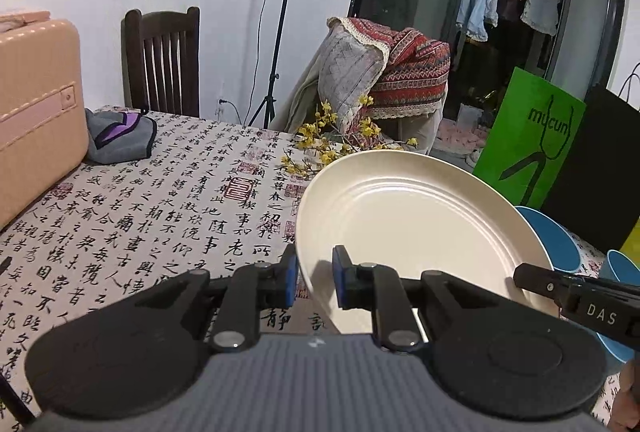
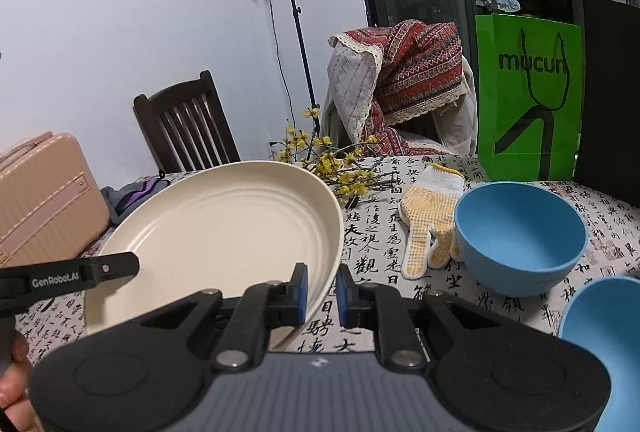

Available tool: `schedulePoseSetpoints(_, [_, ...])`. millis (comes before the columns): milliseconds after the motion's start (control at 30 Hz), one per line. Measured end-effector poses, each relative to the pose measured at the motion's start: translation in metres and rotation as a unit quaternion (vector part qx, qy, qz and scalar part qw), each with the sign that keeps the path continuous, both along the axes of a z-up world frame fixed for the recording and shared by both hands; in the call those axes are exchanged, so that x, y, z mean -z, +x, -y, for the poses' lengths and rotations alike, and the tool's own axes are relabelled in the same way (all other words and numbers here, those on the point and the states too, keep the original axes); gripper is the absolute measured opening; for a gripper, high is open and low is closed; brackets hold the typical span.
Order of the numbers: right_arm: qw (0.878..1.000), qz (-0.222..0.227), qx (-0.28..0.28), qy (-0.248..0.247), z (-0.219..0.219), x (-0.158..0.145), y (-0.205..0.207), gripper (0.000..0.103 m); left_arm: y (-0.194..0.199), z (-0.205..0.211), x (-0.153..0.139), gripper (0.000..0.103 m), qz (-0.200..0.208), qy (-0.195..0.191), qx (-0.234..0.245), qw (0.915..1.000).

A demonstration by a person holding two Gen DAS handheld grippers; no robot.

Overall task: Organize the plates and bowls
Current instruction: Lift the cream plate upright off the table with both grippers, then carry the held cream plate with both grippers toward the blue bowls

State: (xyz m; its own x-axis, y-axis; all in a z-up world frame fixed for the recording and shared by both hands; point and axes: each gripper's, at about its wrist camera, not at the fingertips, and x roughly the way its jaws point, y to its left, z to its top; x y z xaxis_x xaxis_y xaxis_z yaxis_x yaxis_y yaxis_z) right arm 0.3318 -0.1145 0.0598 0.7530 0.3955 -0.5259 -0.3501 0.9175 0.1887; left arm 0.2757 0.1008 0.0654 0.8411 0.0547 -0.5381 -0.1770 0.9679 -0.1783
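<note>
A cream plate [image 1: 420, 224] hangs tilted above the calligraphy tablecloth, held by both grippers. My left gripper [image 1: 316, 280] is shut on its left rim, blue pads on either side of the edge. At the opposite rim my right gripper [image 2: 322, 292] is shut on the same plate [image 2: 224, 232]. Each gripper's finger shows in the other's view at the plate's far edge. A blue bowl [image 2: 520, 236] stands upright on the table to the right, and a second blue bowl [image 2: 600, 332] sits nearer at the right edge. Both bowls [image 1: 552, 240] peek out behind the plate in the left wrist view.
A pink suitcase [image 1: 36, 112] and a grey-purple cloth [image 1: 120, 140] lie at the left. A yellow flower branch [image 2: 340, 168] and a dotted work glove [image 2: 428, 224] lie beyond the plate. A green paper bag [image 2: 528, 96] and a black box stand at the back right; a dark chair [image 2: 188, 124] stands behind the table.
</note>
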Motion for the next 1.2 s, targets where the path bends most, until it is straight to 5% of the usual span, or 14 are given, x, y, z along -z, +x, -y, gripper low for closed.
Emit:
schedulePoseSetpoints(700, [0.999,0.015,-0.005,0.033,-0.005,-0.001,-0.07,0.014,-0.07,-0.006,-0.01,0.017,0.019,0.025,-0.001,0.9995])
schedulePoseSetpoints(1200, [0.998,0.044,0.004,0.043,0.0,-0.005,-0.11,0.014,-0.108,-0.011,-0.008,0.017,0.033,0.004,0.006,0.9994])
